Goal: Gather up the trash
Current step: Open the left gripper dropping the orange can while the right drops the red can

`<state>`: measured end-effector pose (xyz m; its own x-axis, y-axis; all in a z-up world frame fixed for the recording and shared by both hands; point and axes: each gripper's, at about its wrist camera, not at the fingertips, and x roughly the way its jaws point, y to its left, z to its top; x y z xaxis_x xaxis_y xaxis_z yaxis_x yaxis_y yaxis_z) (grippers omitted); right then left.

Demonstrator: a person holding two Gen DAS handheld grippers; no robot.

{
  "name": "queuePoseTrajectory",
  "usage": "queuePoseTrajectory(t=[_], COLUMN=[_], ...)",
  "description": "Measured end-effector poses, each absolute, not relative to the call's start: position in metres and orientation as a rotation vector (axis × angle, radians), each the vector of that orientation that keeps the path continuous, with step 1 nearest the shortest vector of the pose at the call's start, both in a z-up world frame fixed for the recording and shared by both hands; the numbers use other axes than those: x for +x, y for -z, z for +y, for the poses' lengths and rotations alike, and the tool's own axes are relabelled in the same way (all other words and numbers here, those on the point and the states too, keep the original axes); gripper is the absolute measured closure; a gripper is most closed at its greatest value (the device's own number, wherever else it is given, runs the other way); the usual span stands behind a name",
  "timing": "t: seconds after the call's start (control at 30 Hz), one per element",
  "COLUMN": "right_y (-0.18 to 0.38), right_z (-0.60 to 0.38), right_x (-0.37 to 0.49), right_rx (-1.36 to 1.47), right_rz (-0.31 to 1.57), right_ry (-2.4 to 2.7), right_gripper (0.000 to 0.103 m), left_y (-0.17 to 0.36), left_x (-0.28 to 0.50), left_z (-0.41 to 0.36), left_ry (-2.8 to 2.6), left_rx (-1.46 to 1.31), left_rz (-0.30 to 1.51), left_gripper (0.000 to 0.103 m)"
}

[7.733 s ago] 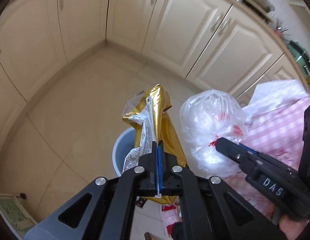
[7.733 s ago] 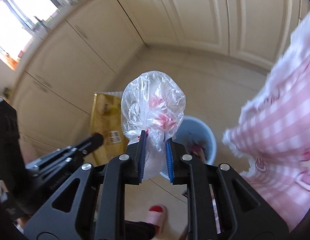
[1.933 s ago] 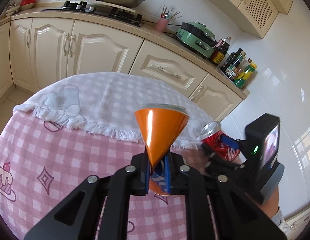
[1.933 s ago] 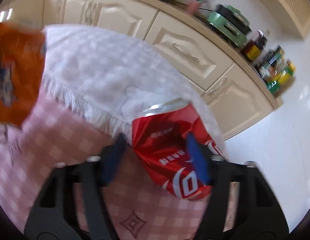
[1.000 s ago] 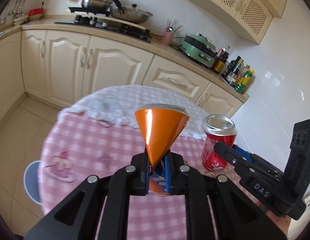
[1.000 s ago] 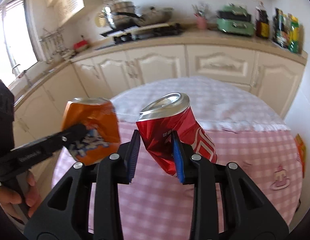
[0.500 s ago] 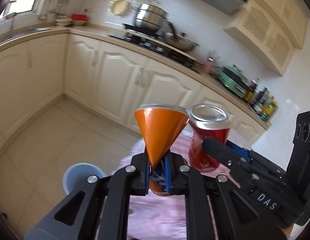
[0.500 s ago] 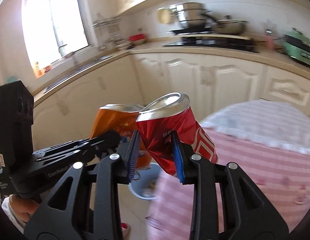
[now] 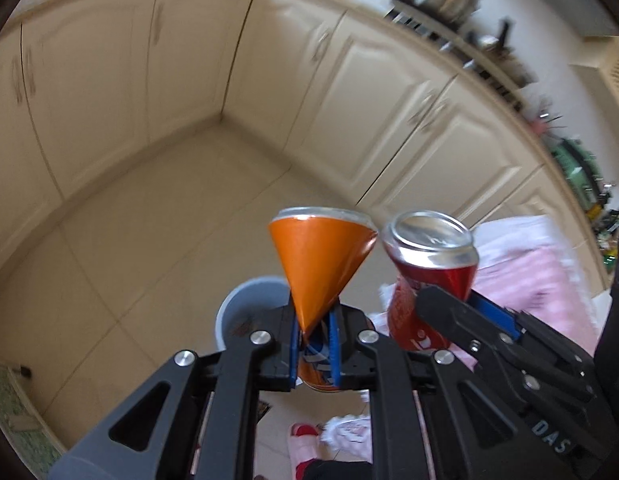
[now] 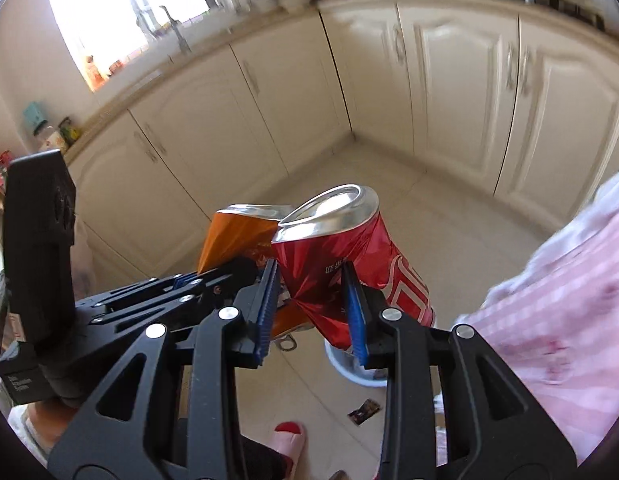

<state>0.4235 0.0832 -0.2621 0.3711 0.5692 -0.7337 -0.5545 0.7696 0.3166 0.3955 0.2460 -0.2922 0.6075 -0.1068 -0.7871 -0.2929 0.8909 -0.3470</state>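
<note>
My left gripper (image 9: 314,344) is shut on a crushed orange can (image 9: 319,258), pinched at its waist, held above the floor. My right gripper (image 10: 313,312) is shut on a dented red can (image 10: 345,268). The two cans are side by side, close together; the red can (image 9: 427,276) shows right of the orange one in the left wrist view, and the orange can (image 10: 237,238) shows left of the red one in the right wrist view. A light blue trash bin (image 9: 249,304) stands on the floor below and just behind the cans; its rim (image 10: 349,368) shows under the red can.
Cream kitchen cabinets (image 9: 189,60) line the corner of the tiled floor (image 9: 149,220). The pink checked tablecloth (image 10: 557,300) hangs at the right. A small wrapper (image 10: 363,411) lies on the floor near the bin. A pink slipper (image 10: 287,434) is at the bottom.
Both grippers have swung away from the table and tilted down toward the floor, carrying the cans. The bin now sits directly below the two cans.
</note>
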Motion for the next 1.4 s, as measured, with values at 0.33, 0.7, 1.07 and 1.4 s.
queuePoseTrajectory(t=[0.33, 0.7, 1.07, 1.4], right_y=[0.381, 0.444, 0.459, 0.483], right_z=[0.101, 0.092, 0.087, 0.096], right_x=[0.463, 0.492, 0.488, 0.477], right_rx=[0.001, 0.004, 0.005, -0.029], right_rz=[1.104, 1.180, 1.215, 1.262], right_ry=[-0.615, -0.567, -0.549, -0.585], right_gripper=[0.072, 0.072, 0.072, 0.072], left_y=[0.419, 0.477, 0.492, 0.520], left_x=[0.456, 0.475, 0.453, 0.421], left_z=[0.253, 0.244, 0.254, 0.264], left_ry=[-0.119, -0.106, -0.175, -0.241], left_rx=[-0.521, -0.555, -0.533, -0.604], left_rz=[1.120, 1.182, 1.184, 1.209], left_gripper=[0.092, 0.069, 0.054, 0.050])
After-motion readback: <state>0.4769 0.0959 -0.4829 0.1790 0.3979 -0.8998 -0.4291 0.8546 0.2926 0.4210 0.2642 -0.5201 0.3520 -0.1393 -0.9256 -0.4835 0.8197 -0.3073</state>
